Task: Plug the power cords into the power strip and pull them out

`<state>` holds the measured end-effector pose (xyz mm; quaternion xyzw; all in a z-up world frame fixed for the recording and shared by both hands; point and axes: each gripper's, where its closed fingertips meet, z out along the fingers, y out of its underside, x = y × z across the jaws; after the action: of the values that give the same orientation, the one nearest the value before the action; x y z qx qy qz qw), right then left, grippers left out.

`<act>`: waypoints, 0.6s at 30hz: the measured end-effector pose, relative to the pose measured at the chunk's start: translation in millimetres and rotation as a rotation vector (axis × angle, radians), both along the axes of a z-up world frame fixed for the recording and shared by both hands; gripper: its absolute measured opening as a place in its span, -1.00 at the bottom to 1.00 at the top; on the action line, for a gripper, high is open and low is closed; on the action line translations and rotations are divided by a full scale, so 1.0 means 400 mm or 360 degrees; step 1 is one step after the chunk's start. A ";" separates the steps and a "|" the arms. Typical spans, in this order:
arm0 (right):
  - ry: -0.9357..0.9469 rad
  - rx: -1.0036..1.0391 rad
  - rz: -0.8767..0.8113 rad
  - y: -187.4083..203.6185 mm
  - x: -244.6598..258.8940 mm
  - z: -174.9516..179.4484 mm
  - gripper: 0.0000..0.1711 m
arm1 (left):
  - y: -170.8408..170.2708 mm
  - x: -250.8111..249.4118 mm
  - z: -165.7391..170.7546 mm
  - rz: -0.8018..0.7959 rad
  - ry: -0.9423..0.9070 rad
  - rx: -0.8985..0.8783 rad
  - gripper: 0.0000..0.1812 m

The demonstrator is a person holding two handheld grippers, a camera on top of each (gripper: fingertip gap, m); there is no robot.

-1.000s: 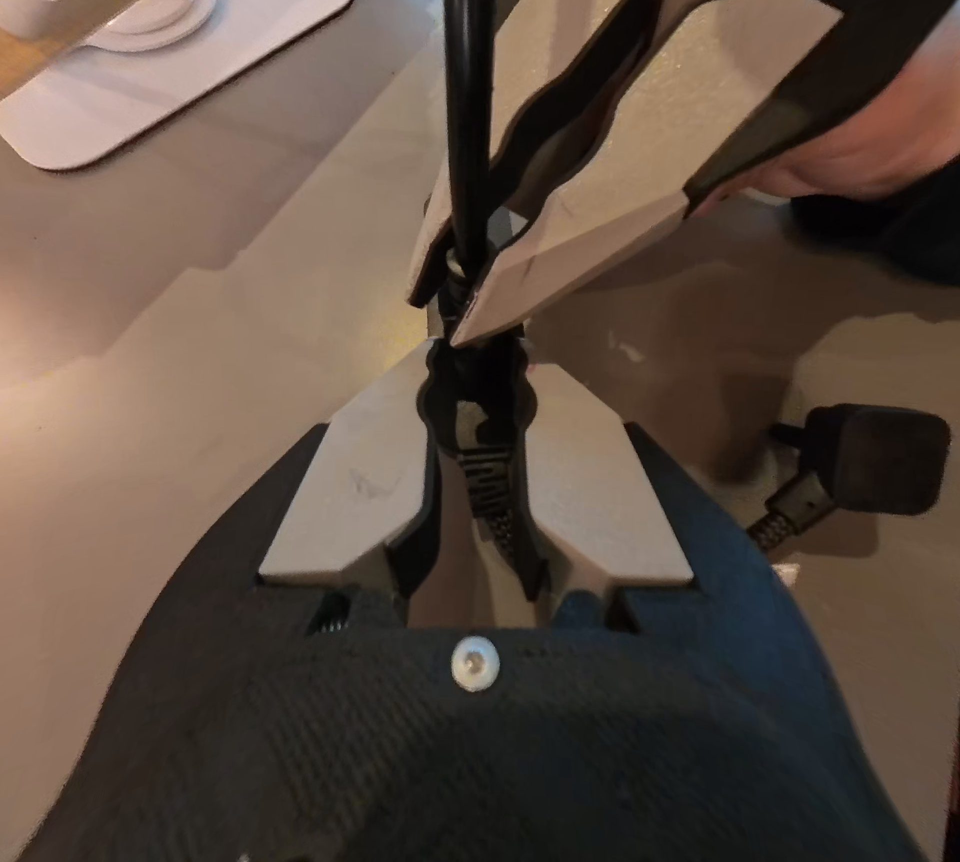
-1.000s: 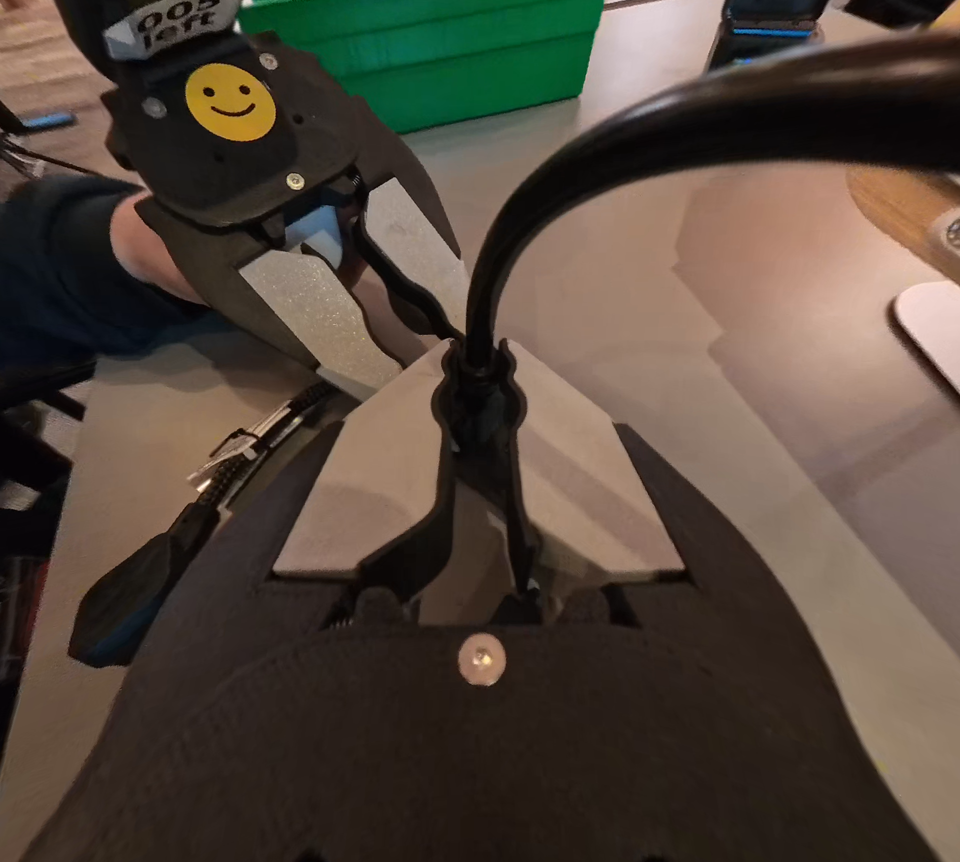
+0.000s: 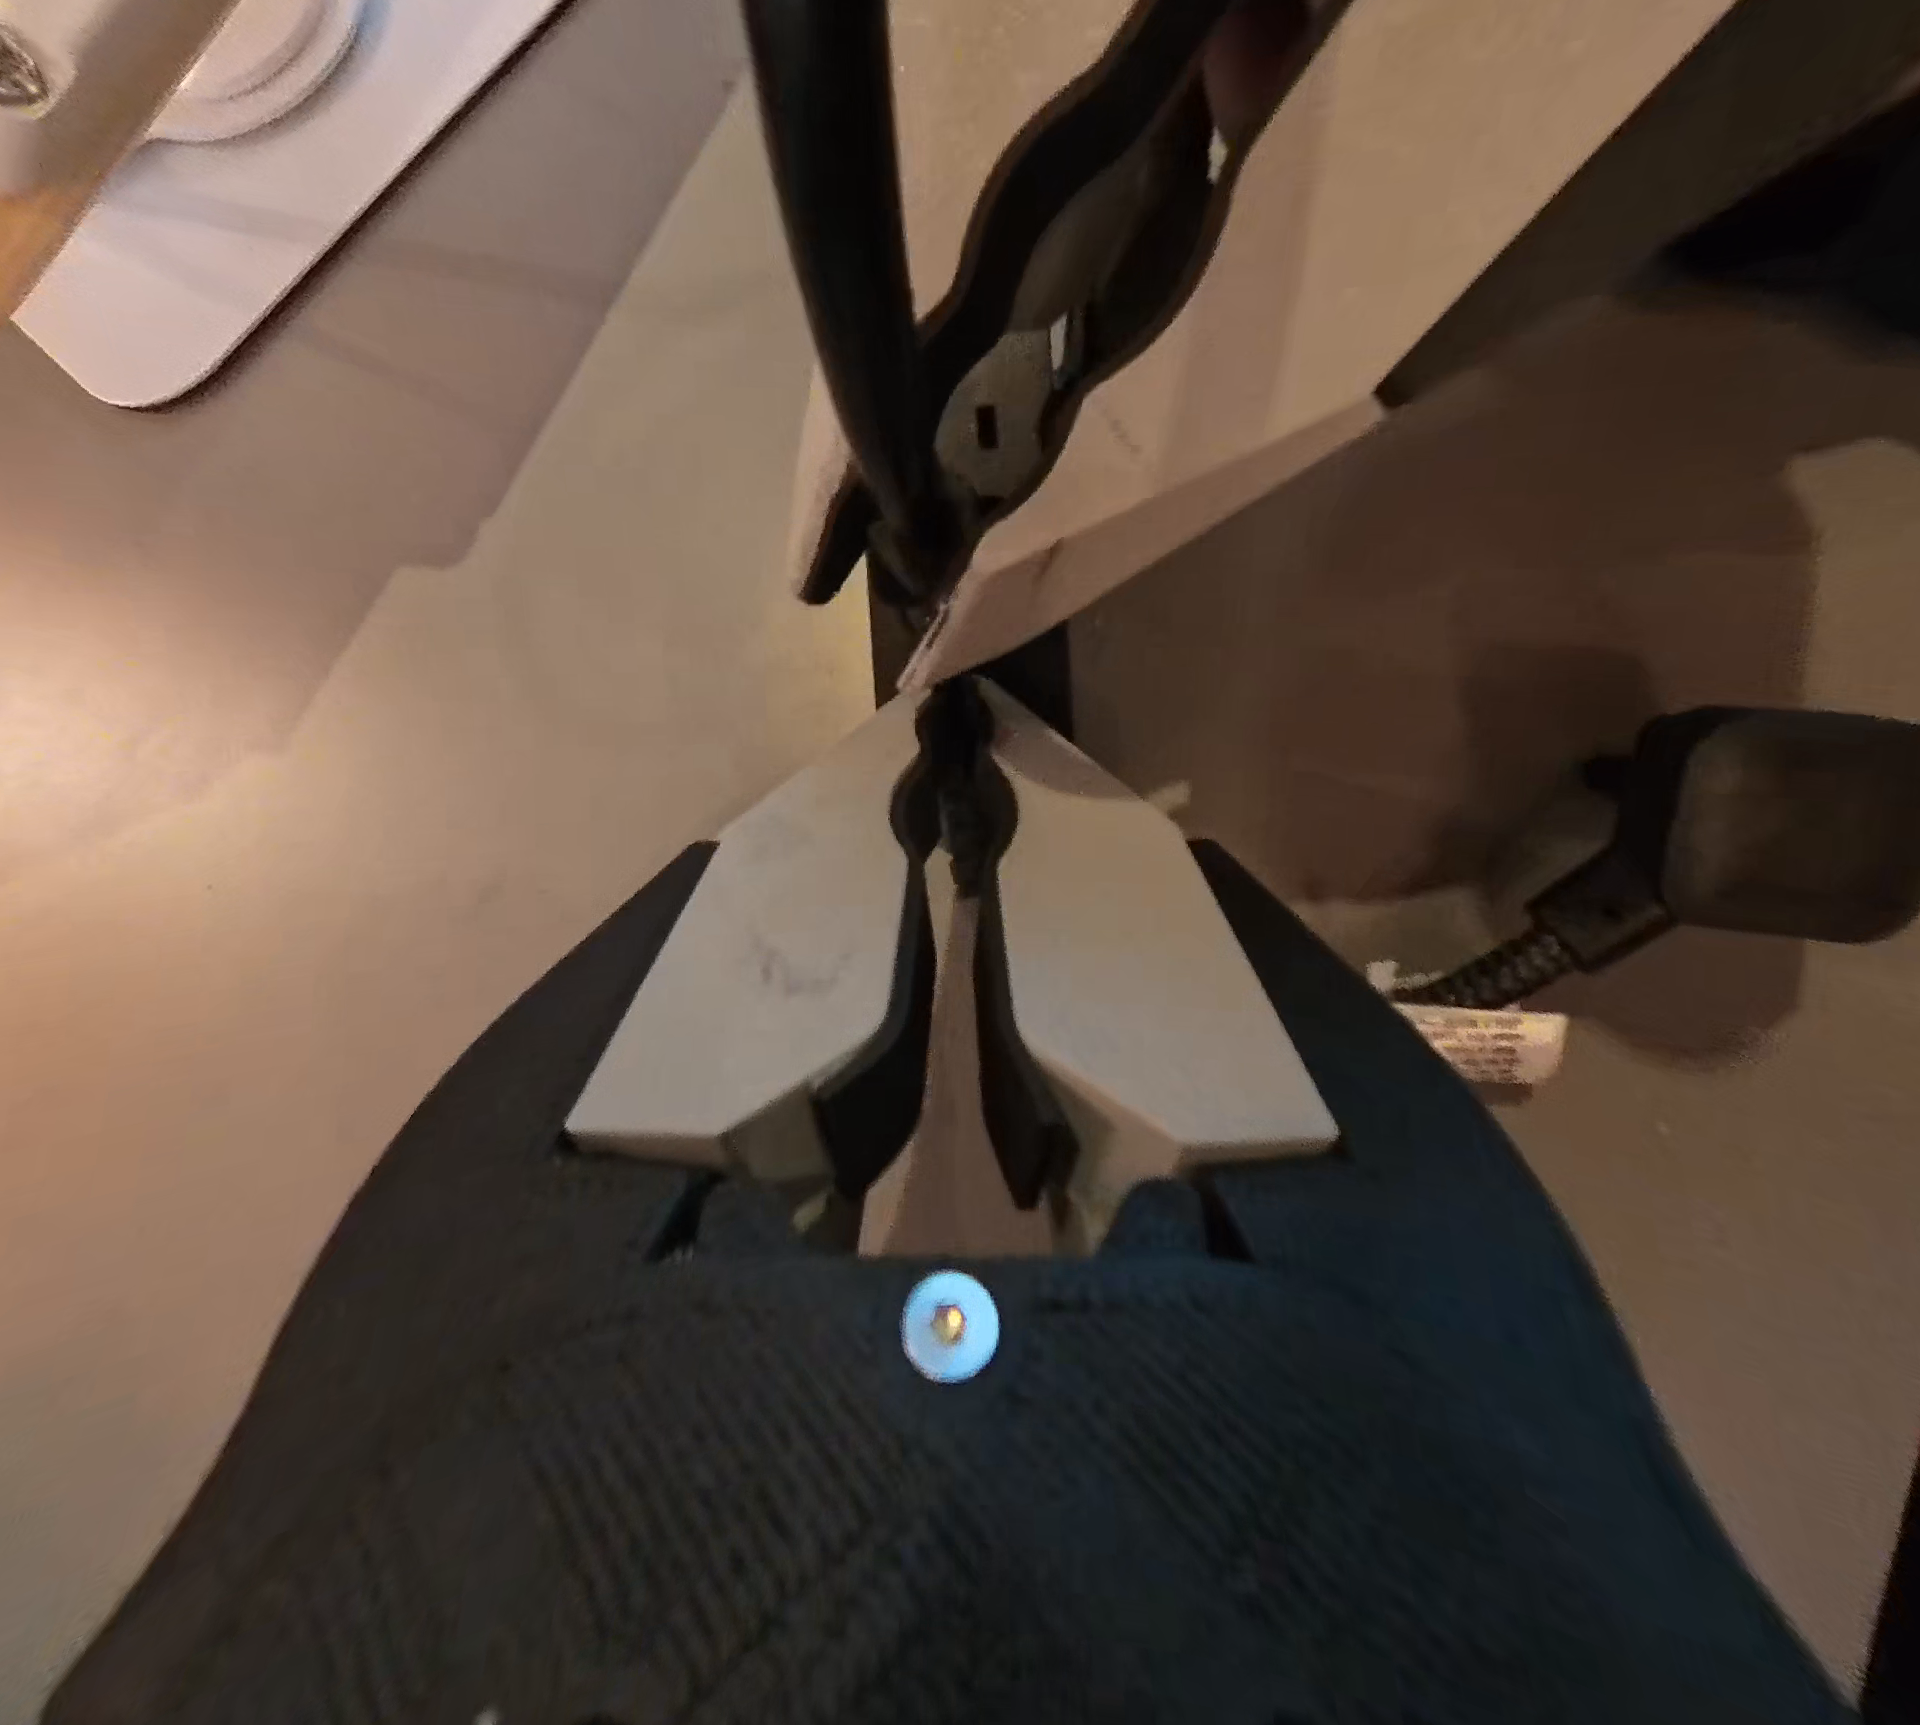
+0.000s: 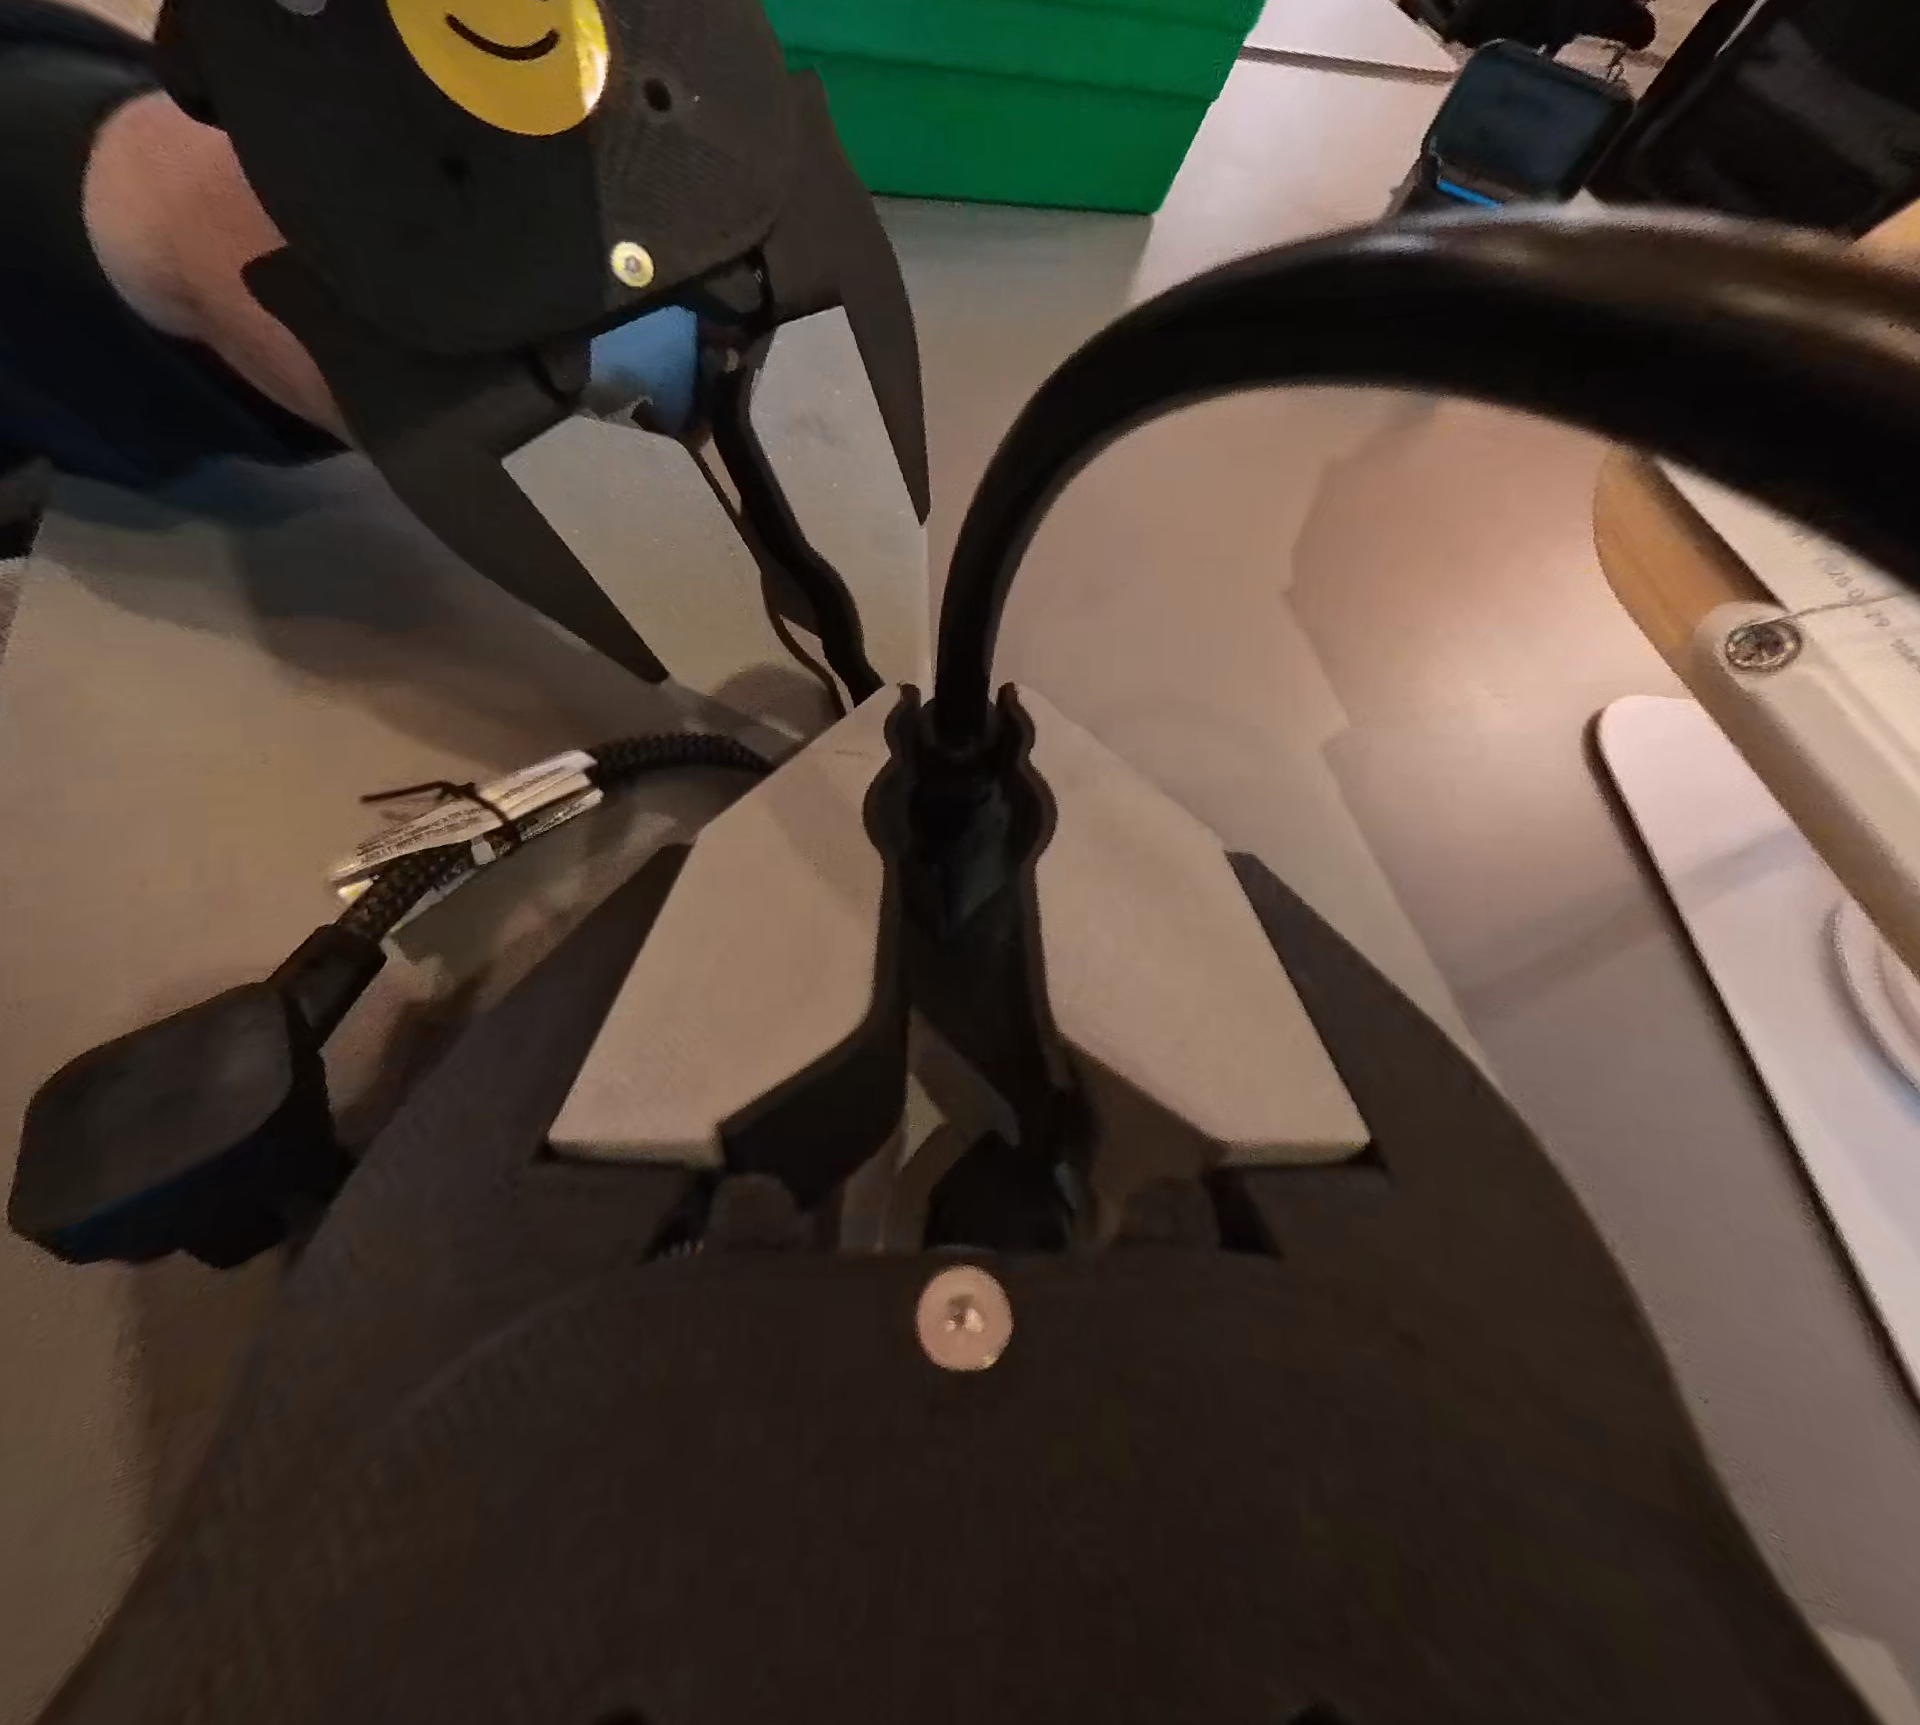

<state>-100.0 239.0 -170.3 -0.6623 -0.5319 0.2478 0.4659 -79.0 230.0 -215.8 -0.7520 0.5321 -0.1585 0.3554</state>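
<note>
In the left wrist view, the left gripper (image 3: 951,719) has its two fingers squeezed together on something thin and dark, maybe a braided cord, but it is too hidden to tell for sure. The right gripper (image 3: 925,626) comes down from above and meets it tip to tip, holding a thick black cord (image 3: 821,169). A black plug (image 3: 1766,828) lies on the table (image 3: 364,844), off to the right. A white stand (image 3: 312,117) sits far back.

In the right wrist view, the right gripper (image 4: 956,719) is clamped on the end of the thick black cord (image 4: 1299,304), which bends up and away. The left gripper (image 4: 868,693) reaches in from the left. The black plug (image 4: 177,1125) rests on the table near a green bin (image 4: 987,13).

No power strip shows, so this looks like the pulling-apart step. Next, the two grippers likely must pull straight away from each other, holding tight.
</note>
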 end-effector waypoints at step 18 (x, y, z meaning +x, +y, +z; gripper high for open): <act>0.0244 -0.0392 0.0760 -0.123 0.007 0.021 -0.79 | -0.097 0.025 0.046 -0.0685 -0.0466 -0.0348 -0.60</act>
<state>-97.1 189.9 -161.8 -0.5491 -0.6020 0.4627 0.3492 -69.0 191.4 -197.4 -0.6247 0.6022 -0.3938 0.3034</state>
